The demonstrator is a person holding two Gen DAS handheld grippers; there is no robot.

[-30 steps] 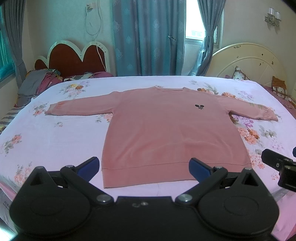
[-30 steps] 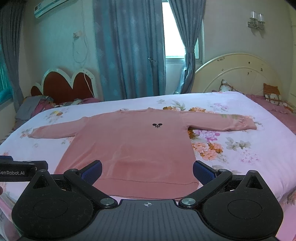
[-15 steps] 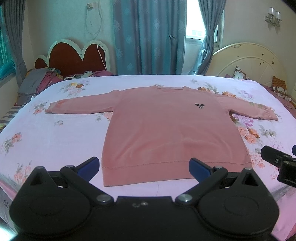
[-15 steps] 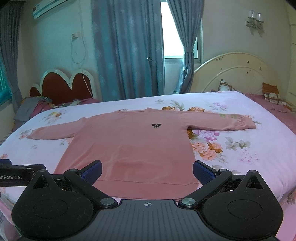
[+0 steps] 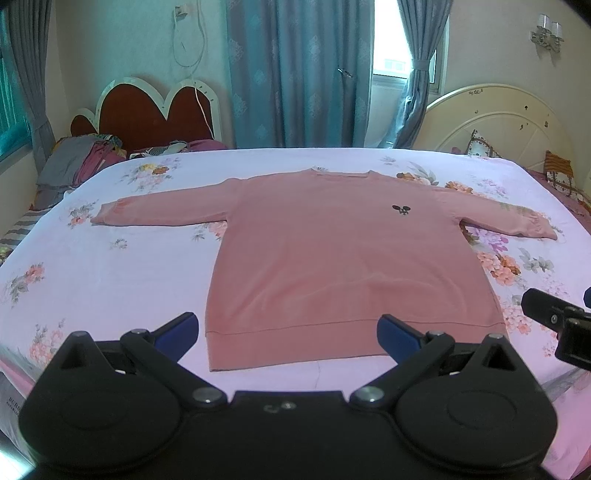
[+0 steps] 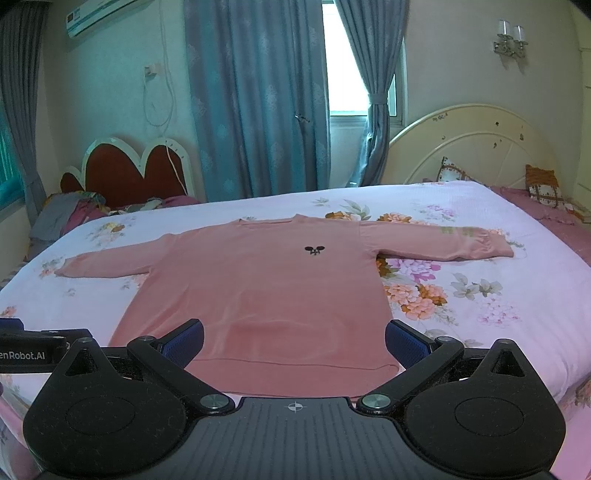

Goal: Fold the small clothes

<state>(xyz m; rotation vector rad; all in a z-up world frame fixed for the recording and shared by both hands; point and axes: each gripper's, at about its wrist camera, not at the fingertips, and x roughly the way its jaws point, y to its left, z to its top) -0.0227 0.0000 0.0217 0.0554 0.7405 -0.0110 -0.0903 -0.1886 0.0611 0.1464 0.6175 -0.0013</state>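
A pink sweater (image 5: 332,258) lies flat, front up, on the bed (image 5: 110,280), with both sleeves stretched out to the sides and its hem toward the cameras. A small dark emblem (image 5: 402,210) sits on its chest.

The left hand-held gripper (image 5: 287,328) hovers over the near edge of the bed with its jaws spread wide and nothing between them; its blue fingertips (image 5: 177,328) frame the left part of the hem. The right hand-held gripper (image 6: 294,341) is likewise wide open and empty, its fingertips (image 6: 406,343) on either side of the hem's middle.

The left wrist view alone shows the full left sleeve to its cuff with bare sheet around it, and at its right edge a black part of the right hand-held gripper over the floral print. The right wrist view alone shows an air conditioner (image 6: 107,14) high on the wall, and at its left edge a black part of the left hand-held gripper bearing white lettering.

Both views share blue curtains (image 5: 295,74), a bright window (image 6: 364,62), a wall lamp (image 6: 511,37), a red headboard (image 5: 147,110) with a white scalloped border, a cream round headboard (image 6: 480,140) and a hanging white cable (image 5: 192,55). A heap of grey and dark red clothes (image 5: 74,162) sits at the far left, and patterned cushions (image 5: 559,173) at the far right. Nothing lies on the sweater or between it and either hand-held gripper.
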